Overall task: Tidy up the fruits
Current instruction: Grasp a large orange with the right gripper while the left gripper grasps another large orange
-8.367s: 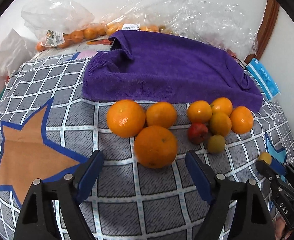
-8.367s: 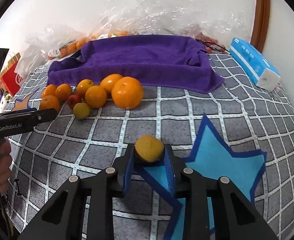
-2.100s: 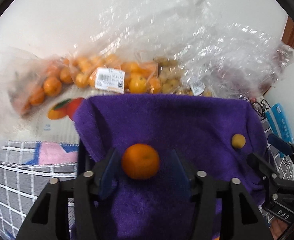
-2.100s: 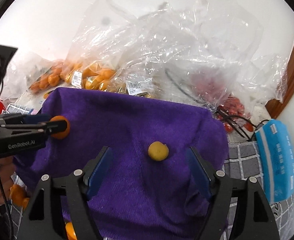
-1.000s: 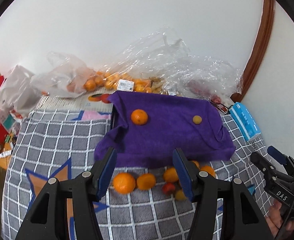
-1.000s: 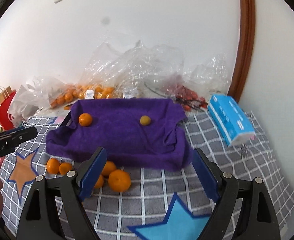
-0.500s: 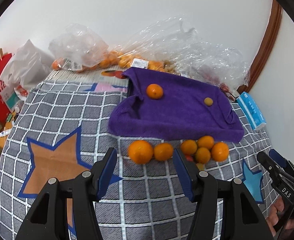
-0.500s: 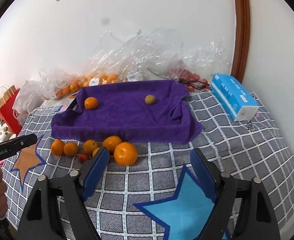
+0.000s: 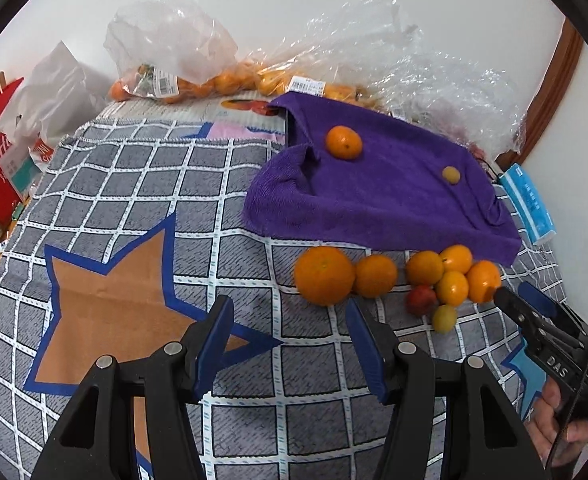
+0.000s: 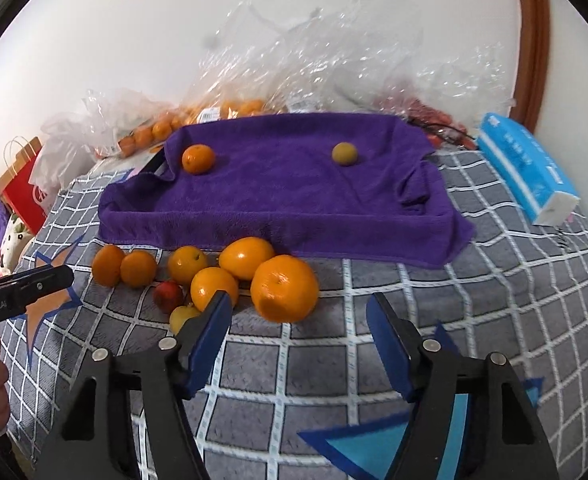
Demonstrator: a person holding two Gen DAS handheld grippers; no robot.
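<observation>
Since two fruits sit on the purple towel (image 10: 278, 184) already, it reads as the drop zone: one small orange (image 10: 198, 159) at its 10 o'clock corner, one yellow-green fruit (image 10: 344, 154) toward 1 o'clock, well apart, probably sorted by type. Rest of pile lies on the checked cloth (image 10: 493, 280) just off the towel's front edge, 6 o'clock of it. Big orange (image 10: 285, 288) is nearest the right gripper (image 10: 299, 312), sitting at 12 o'clock between its spread fingers, not touching; jaws wide, nothing held. Left gripper (image 9: 288, 320) also wide and empty, w/ another big orange (image 9: 324, 275) at its 1 o'clock. Both likely lined up for next picks. Red fruit (image 10: 168, 296) and pale yellow one (image 10: 184, 317) are tucked in the cluster, harder to reach w/o nudging neighbours.
</observation>
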